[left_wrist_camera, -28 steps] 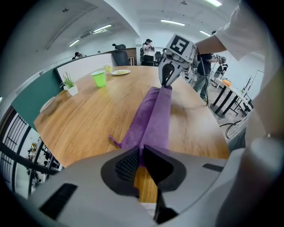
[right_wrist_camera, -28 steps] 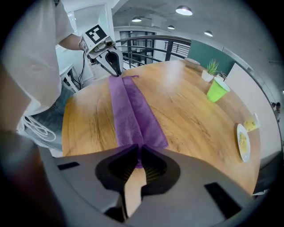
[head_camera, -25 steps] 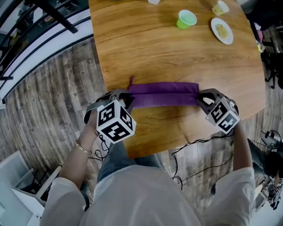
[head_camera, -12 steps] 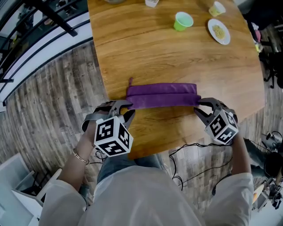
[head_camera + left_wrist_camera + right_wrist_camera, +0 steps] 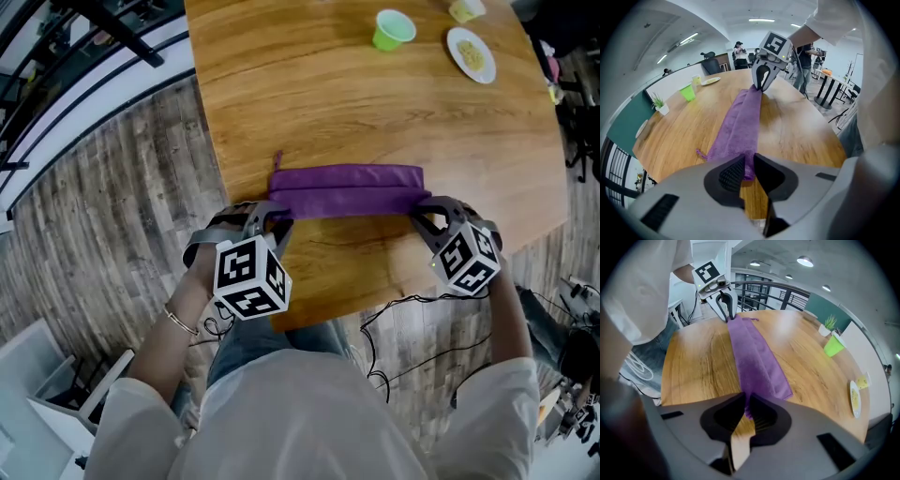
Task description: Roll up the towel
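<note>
I can read no words, numbers or brand names anywhere here. The cube [image 5: 248,291] on my left gripper [image 5: 272,220] and the one on my right gripper [image 5: 419,214] show only black-and-white square patterns, no letters.

white short-sleeved shirt [image 5: 309,417], blue jeans [image 5: 246,339], a thin bracelet [image 5: 178,319] beyond the shirt's left sleeve; grey left gripper [image 5: 270,218] and right gripper [image 5: 419,213] bear black-and-white square markers.
</note>
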Motion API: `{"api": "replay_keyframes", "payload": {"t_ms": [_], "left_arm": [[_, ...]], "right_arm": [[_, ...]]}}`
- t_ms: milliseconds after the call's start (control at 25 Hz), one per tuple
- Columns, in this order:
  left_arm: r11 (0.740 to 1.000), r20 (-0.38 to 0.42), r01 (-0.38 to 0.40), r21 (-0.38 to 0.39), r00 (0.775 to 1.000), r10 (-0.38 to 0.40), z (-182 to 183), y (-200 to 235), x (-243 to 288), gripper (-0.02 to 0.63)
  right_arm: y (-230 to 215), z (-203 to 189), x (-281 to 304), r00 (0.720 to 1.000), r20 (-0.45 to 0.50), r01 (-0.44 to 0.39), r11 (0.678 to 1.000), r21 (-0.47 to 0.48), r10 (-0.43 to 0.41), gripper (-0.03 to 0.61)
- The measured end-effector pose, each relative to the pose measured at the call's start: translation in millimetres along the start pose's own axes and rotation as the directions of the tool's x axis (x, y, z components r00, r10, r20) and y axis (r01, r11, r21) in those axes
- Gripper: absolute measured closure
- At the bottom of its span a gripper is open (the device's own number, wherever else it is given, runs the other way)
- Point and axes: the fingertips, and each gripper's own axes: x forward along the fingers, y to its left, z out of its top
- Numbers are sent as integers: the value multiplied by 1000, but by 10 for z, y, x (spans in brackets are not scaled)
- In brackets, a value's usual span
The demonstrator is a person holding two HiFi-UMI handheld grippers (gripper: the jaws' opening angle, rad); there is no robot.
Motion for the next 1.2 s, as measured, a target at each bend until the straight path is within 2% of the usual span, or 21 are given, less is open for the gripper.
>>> {"api": "replay_keyframes", "payload": {"t_ms": [120,240,560,840,1200], "left_arm": [[1000,-2,-16,6,1000,16,-4,2,-10,569],[1000,-6,4,-2,1000,-4,-13,-64,-48,581],[995,9,80,-63,997,-79,-18,-258,-221,581],[985,52,82,-151,996,-75,83,96,-299,581],[977,34,19,-210,999,-12,62,585,-161,580]], "right_arm": [[8,3,-4,1000,-2,-5,1000,5,5,548],[63,3,-25,1000,-3,-20,1000,14,20,554],[351,12,-239,990,15,-140,986,87,139,555],[17,99,-339,988,55,-149,975,163,142,555],[-363,153,-169,994,42,-107,971,216,101,554]]}}
